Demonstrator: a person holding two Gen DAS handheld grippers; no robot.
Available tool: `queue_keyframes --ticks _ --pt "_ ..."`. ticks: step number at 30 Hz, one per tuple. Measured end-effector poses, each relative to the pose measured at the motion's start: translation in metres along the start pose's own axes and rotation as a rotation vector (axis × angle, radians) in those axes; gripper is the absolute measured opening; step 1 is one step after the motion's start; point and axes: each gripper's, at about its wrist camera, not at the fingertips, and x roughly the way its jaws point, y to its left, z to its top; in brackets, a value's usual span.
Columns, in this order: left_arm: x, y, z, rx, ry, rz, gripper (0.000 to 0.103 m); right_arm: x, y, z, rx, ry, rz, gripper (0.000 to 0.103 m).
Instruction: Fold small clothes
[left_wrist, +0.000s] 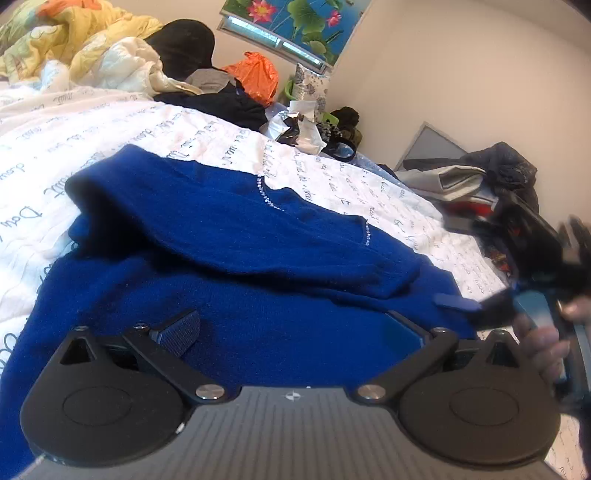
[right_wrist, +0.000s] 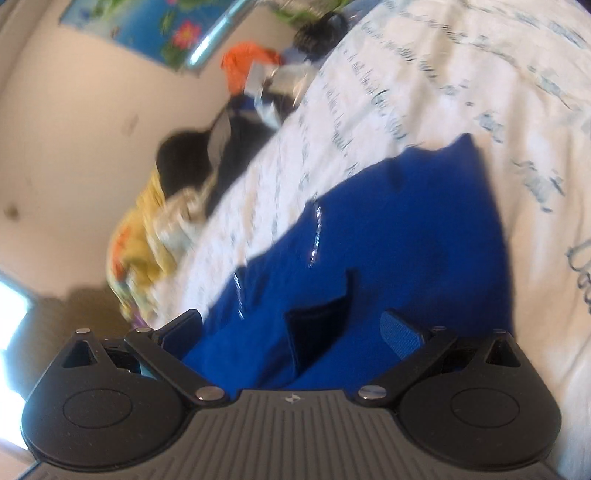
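Two grippers are hovering over one blue sweater (left_wrist: 258, 236) that's lying across the middle of the frame on a white bedsheet (left_wrist: 110, 122) covered in script lettering. The left gripper (left_wrist: 295, 328) is sitting at the bottom centre with its jaws spread wide apart, nothing between them but knit underneath. The right gripper (right_wrist: 291, 328) is also looking apart in its own view — that frame is pretty blurry, though no cloth seems pinched between its pads. From the left view you can also spot it at the right edge with a hand (left_wrist: 546, 339) wrapped around it. One sleeve is already lying folded across the body, with a line of sparkly stones (left_wrist: 267, 195) near the neckline. I'm guessing this thing is soft, floppy and fairly light, so it'll sag and drag if lifted by one point — better grabbing the hem or a shoulder edge with both tools, pinching a doubled layer.
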Motion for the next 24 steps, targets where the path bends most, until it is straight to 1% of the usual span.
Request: queue_keyframes --ticks 3,4,5,7,9,10,11,12,14,16,17,19,20,21,22,24 --pt "0.0 -0.001 0.0 0.004 -0.003 -0.003 0.103 0.021 0.014 0.003 -0.004 0.056 -0.016 0.101" --pt "0.0 -0.003 -0.001 0.003 -0.005 -0.002 0.103 0.031 0.017 0.005 -0.003 0.078 -0.039 0.098" --pt "0.001 -0.003 -0.001 0.001 -0.006 -0.001 0.103 0.038 0.018 0.007 -0.002 0.092 -0.07 0.093" --pt "0.001 -0.004 -0.004 0.0 -0.008 0.0 0.103 0.046 0.022 0.008 -0.021 0.082 -0.105 0.09" --pt "0.0 -0.004 -0.004 -0.002 -0.008 0.0 0.103 0.047 0.024 0.009 -0.035 0.08 -0.144 0.082" --pt "-0.001 -0.004 -0.005 -0.003 -0.008 0.001 0.103 0.047 0.027 0.008 -0.059 0.08 -0.176 0.064" --pt "0.0 -0.004 -0.004 -0.005 -0.009 0.001 0.103 0.047 0.028 0.006 -0.089 0.074 -0.221 0.036" --pt "0.0 -0.005 -0.005 -0.005 -0.01 0.002 0.103 0.048 0.026 0.005 -0.116 0.068 -0.259 0.024" --pt "-0.001 -0.005 -0.006 -0.007 -0.011 0.002 0.103 0.043 0.019 0.005 -0.126 0.065 -0.251 0.007" --pt "-0.002 -0.005 -0.006 -0.007 -0.011 0.004 0.103 0.031 0.017 0.005 -0.147 0.023 -0.22 0.004" --pt "-0.002 -0.005 -0.006 -0.007 -0.012 0.005 0.103 0.019 0.025 0.004 -0.18 -0.02 -0.189 0.004" --pt "-0.003 -0.004 -0.006 -0.009 -0.014 0.003 0.103 -0.014 0.045 0.007 -0.22 -0.105 -0.064 0.004" --pt "-0.004 -0.004 -0.006 -0.01 -0.015 0.001 0.103 -0.032 0.051 0.009 -0.238 -0.142 -0.016 0.004" --pt "-0.004 -0.003 -0.006 -0.013 -0.017 0.0 0.103 -0.049 0.051 0.013 -0.245 -0.176 0.005 0.004" --pt "-0.004 -0.003 -0.006 -0.016 -0.017 -0.001 0.103 -0.059 0.043 0.017 -0.239 -0.194 -0.003 0.004" --pt "-0.004 -0.003 -0.006 -0.019 -0.019 -0.004 0.103 -0.068 0.01 0.027 -0.188 -0.206 -0.101 0.004"
